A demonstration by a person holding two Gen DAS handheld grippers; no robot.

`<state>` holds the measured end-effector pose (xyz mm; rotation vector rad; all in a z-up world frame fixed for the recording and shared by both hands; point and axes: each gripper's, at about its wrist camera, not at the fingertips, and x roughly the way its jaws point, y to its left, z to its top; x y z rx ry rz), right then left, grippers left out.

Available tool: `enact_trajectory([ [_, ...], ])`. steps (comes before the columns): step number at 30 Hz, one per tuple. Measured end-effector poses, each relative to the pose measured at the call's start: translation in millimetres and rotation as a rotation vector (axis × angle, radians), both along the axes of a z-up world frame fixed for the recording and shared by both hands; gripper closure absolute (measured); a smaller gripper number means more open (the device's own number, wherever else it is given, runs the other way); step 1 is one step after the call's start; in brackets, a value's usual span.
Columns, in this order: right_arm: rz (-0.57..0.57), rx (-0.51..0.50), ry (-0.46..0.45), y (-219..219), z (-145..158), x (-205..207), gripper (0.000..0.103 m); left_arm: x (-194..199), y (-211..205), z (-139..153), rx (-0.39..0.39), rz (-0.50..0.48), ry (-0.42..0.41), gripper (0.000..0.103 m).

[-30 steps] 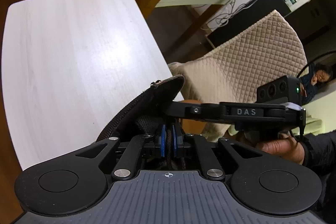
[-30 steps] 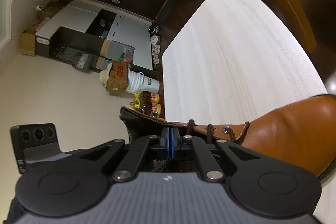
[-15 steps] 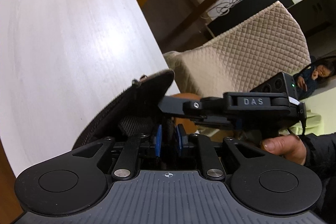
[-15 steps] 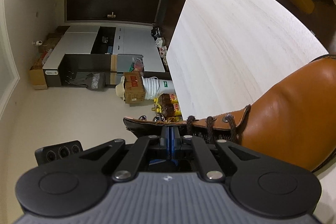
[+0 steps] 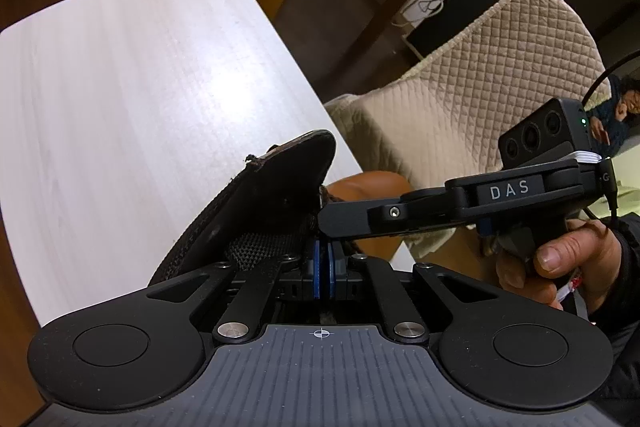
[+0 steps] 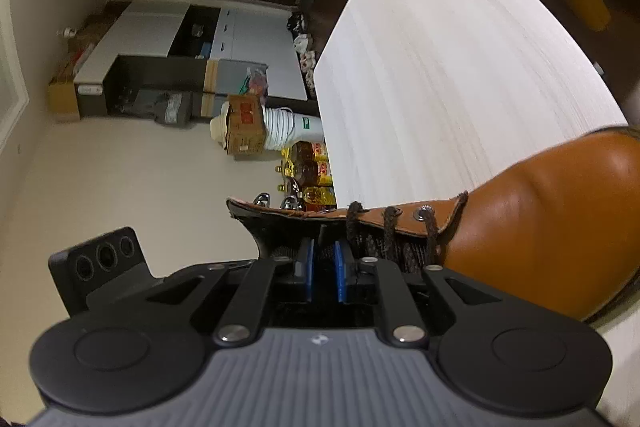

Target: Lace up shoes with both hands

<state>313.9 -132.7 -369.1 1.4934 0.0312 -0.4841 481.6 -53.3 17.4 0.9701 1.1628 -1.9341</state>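
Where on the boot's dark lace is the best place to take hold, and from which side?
Probably a crossing span of the lace over the tongue, approached from above the open boot: there the cord lies exposed across the mesh, while at the eyelets it hugs the leather.

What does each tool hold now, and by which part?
Left tool: jaws closing, whether on the lace cannot be told. Right tool: jaws opening, nothing between them.

Pale wood table [image 5: 132, 75], quilted beige sofa [image 5: 488, 75] beside it — dark floor [image 5: 332, 11] beyond.
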Motion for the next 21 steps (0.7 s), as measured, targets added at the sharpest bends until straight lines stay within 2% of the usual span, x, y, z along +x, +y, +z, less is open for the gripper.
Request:
enact_trajectory([
  [5,0.064,-0.02,0.045,-10.1,8.8,7.7,0.1,2.7,1.9,-0.4,0.012,0.021,0.007,0.099],
  [8,0.099,-0.018,0.058,-16.8,13.9,12.1,0.1,5.9,2.5,3.5,0.024,0.031,0.016,0.096],
  [17,0.124,-0.008,0.087,-30.7,17.6,19.1,0.1,24.0,0.1,20.1,-0.039,0.092,0.016,0.096],
  [21,0.101,-0.015,0.105,-28.4,19.8,18.2,0.1,19.4,2.0,18.0,-0.033,0.056,0.028,0.096],
])
